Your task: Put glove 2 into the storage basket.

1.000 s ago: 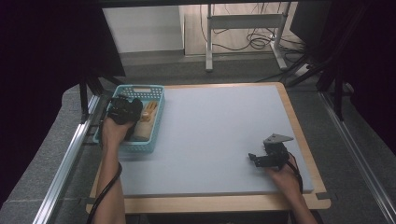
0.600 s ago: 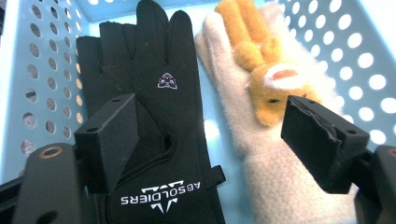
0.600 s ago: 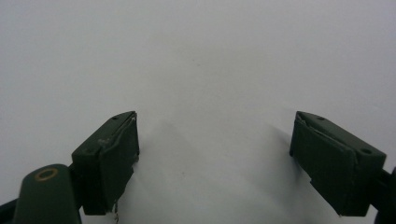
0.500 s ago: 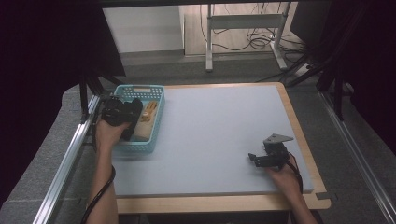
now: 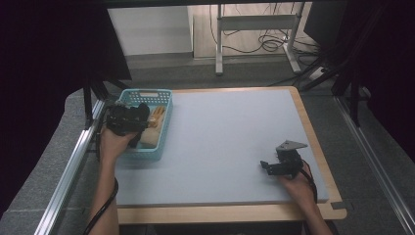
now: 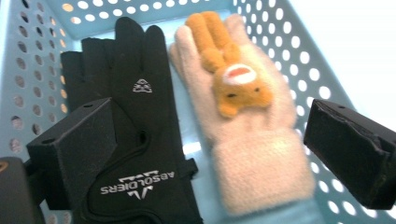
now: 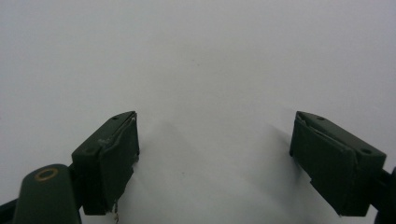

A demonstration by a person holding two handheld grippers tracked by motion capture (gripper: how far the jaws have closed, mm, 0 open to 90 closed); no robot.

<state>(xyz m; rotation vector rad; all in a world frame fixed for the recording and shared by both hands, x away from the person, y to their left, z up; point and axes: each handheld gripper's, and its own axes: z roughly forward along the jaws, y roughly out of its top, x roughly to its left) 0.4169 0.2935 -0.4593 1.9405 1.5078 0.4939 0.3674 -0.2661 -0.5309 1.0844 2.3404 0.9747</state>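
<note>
A turquoise perforated basket (image 5: pixel 147 93) stands at the mat's left edge. In it a black glove (image 6: pixel 135 93) lies beside a cream fuzzy glove (image 6: pixel 261 154) that has an orange plush animal (image 6: pixel 233 79) on its back. My left gripper (image 5: pixel 128 119) hovers over the basket. Its jaws have just been opening, and in the left gripper view the left gripper (image 6: pixel 205 135) stands wide above both gloves without pressing either. My right gripper (image 5: pixel 274 166) rests low at the mat's near right. In its own view the right gripper (image 7: pixel 215 140) is open over bare mat.
The grey mat (image 5: pixel 230 132) covers a wooden table with a rim (image 5: pixel 313 132). An aluminium rail (image 5: pixel 73 161) runs along the left. Beyond the table stand a metal frame (image 5: pixel 254 22) and loose cables on the floor.
The left forearm has shifted slightly to the left at the basket. The right gripper has stayed where it was.
</note>
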